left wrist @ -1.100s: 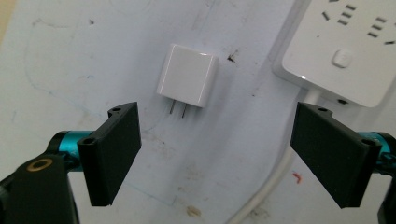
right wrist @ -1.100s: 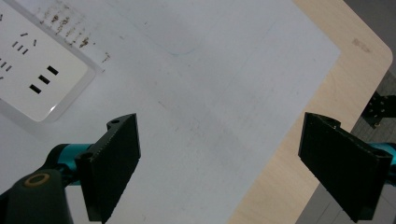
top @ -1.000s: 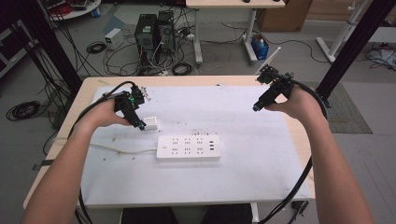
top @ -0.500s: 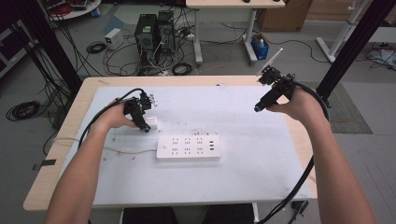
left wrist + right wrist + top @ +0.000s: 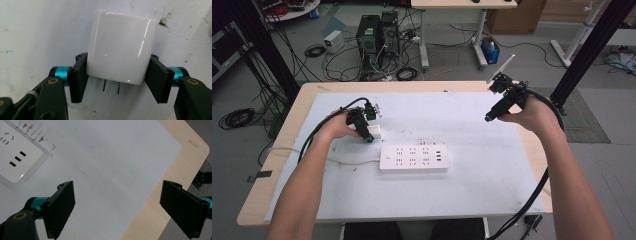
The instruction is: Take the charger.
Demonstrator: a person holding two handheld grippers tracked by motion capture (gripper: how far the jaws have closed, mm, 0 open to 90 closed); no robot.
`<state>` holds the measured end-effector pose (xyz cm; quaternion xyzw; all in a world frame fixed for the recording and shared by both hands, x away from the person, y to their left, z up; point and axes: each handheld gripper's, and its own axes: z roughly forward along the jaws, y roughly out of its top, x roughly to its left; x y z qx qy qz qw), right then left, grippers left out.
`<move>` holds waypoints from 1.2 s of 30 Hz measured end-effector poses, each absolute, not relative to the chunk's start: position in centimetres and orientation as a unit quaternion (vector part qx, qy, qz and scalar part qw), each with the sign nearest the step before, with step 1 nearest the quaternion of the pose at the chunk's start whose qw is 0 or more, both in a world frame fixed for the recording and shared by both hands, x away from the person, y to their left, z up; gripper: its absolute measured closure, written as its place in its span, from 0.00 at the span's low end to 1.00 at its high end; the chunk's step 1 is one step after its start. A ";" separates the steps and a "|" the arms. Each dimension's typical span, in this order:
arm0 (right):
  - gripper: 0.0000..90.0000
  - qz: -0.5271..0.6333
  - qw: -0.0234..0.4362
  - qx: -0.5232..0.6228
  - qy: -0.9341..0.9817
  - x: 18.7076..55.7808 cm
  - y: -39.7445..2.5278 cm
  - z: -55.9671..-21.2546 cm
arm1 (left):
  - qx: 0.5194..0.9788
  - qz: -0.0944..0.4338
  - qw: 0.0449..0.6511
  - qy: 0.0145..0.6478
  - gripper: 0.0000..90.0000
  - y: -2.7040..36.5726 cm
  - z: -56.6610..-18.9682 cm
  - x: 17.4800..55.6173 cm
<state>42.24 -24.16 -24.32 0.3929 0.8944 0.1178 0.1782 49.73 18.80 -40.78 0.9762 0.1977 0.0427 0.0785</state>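
Observation:
A white plug adapter point(image 5: 120, 45) with two metal prongs facing the camera lies on the white mat point(image 5: 492, 170), left of centre. My left gripper point(image 5: 117, 58) is shut on it, one black jaw pressed to each side. From above, the left gripper point(image 5: 368, 136) is over the adapter point(image 5: 374, 132), just up-left of a white power strip point(image 5: 413, 158). My right gripper point(image 5: 117, 207) is open with nothing between its jaws. It hovers over the mat's far right part, right gripper point(image 5: 488, 118) in the high view. A corner of the power strip point(image 5: 17, 157) lies at upper left.
The strip's white cord point(image 5: 347, 162) runs left across the mat. The wooden table edge point(image 5: 175, 167) lies close beyond the mat on the right. Computer towers point(image 5: 377, 35) and cables sit on the floor behind the table.
My left gripper has moved right and down onto the adapter, and its jaws now grip it. The right gripper has barely moved.

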 end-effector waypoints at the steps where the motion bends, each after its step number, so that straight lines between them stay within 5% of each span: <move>1: 0.14 0.116 0.176 0.396 0.894 42.2 -24.1 -24.4 | 0.976 0.042 0.078 0.197 0.45 18.8 -40.7 49.7; 9: 0.14 0.112 0.176 0.395 0.895 42.4 -23.8 -24.5 | 0.974 0.053 0.097 0.195 0.47 19.0 -38.8 48.8; 25: 0.14 0.100 0.162 0.399 0.897 41.9 -22.8 -24.3 | 0.965 0.094 0.154 0.190 0.47 19.7 -28.7 42.5; 36: 0.14 0.103 0.169 0.407 0.892 41.5 -22.9 -23.7 | 0.962 0.105 0.166 0.189 0.47 19.7 -26.7 41.5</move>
